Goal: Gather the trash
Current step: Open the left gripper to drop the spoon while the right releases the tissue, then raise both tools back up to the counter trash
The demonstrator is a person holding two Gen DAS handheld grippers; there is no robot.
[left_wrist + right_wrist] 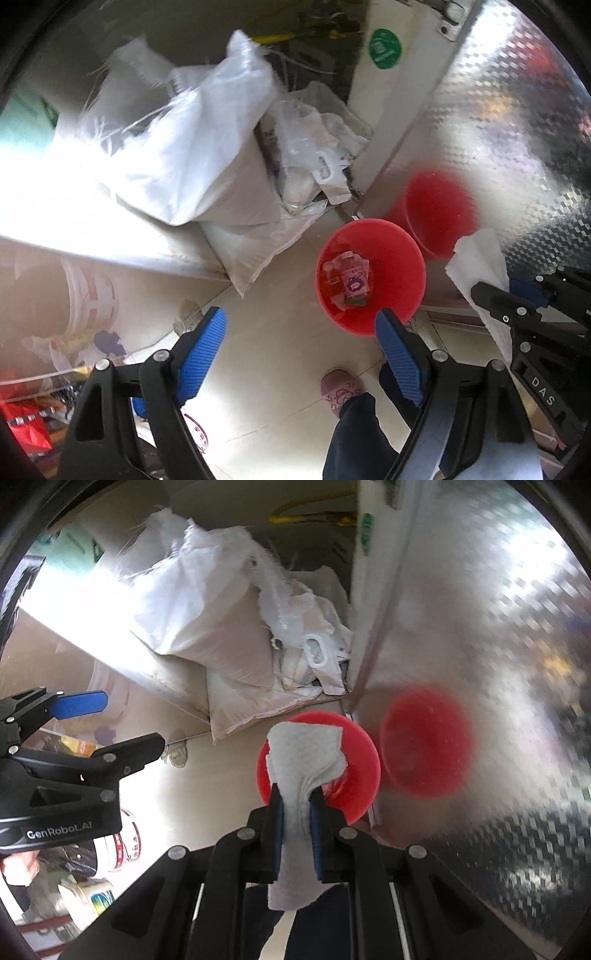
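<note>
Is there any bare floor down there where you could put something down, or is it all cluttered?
Bare pale floor tiles lie between the red bin, the white sacks and the slippered foot. It is crowded behind: sacks and plastic bags pile up against the shiny metal panel. The paper towel in the right gripper hangs above the bin.

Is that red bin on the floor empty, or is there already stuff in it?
Not empty. The red bin holds a few crumpled wrappers at its bottom.
</note>
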